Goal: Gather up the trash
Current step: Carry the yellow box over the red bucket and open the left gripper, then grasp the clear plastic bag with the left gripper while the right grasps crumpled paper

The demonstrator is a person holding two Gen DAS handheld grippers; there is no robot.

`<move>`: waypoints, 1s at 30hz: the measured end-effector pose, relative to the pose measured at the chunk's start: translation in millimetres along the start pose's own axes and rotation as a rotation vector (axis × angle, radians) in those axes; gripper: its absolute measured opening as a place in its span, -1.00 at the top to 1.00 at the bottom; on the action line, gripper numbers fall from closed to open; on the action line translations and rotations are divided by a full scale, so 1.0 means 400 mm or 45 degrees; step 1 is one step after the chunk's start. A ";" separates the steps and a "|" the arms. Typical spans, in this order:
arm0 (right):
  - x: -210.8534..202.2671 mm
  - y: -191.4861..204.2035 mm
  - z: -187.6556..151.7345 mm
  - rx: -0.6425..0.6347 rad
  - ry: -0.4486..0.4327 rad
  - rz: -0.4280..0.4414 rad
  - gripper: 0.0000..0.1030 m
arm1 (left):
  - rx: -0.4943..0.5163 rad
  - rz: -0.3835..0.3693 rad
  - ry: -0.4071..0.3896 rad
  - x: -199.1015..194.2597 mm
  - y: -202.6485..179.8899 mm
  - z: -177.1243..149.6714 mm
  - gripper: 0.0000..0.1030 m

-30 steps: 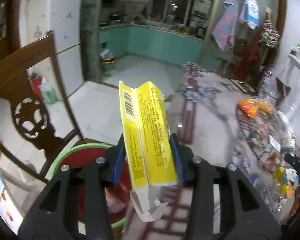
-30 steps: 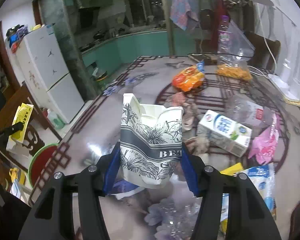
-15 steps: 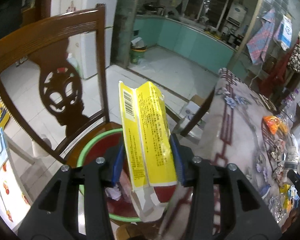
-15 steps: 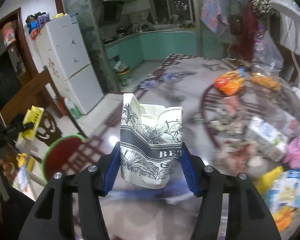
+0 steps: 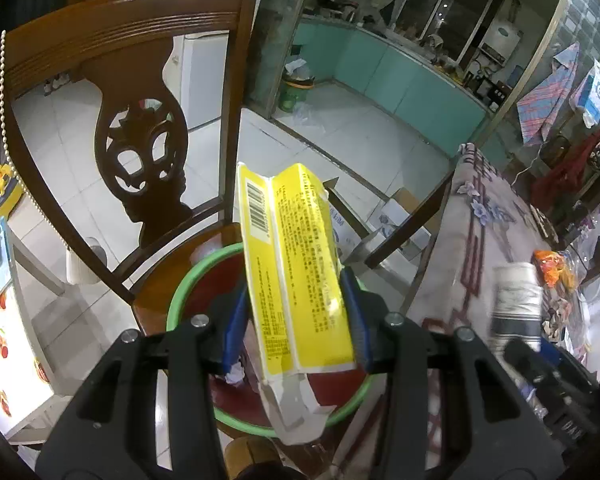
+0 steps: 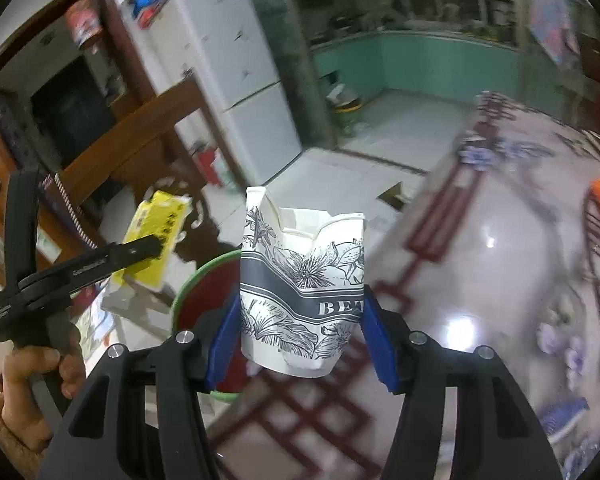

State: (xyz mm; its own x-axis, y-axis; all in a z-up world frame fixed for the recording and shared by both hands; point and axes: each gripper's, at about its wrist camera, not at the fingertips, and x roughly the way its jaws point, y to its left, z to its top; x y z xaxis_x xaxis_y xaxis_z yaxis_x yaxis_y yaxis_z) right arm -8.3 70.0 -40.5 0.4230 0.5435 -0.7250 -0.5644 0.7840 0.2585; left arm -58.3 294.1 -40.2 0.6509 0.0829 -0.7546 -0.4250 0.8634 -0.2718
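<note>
My left gripper [image 5: 296,328] is shut on a flattened yellow carton [image 5: 296,272] and holds it above a red basin with a green rim [image 5: 198,276] that sits on a wooden chair seat. The basin holds some crumpled trash. My right gripper [image 6: 300,336] is shut on a crushed white paper cup with a grey floral print [image 6: 302,292], at the table edge next to the basin [image 6: 204,284]. The left gripper and its yellow carton [image 6: 156,240] show at the left of the right wrist view. The cup shows blurred in the left wrist view [image 5: 516,300].
The carved wooden chair back [image 5: 136,92] rises behind the basin. The patterned table [image 6: 480,280] lies to the right with more wrappers and an orange bag [image 5: 552,268] on it. A white fridge [image 6: 236,92] and tiled floor lie beyond.
Both grippers have swung left from the table toward the basin on the chair. The yellow carton now hangs over the basin, and the cup has reached the table edge beside it.
</note>
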 end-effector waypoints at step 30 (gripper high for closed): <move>0.014 -0.035 -0.039 -0.113 0.069 -0.177 -0.53 | -0.125 -0.003 0.001 0.013 0.012 0.007 -0.62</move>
State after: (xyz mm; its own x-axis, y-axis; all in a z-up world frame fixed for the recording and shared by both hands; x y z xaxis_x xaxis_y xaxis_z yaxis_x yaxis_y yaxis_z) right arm -9.0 57.2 -58.0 0.4639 0.4129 -0.7838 -0.5643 0.8197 0.0978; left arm -55.0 300.0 -43.7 0.6513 0.0803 -0.7545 -0.4830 0.8108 -0.3307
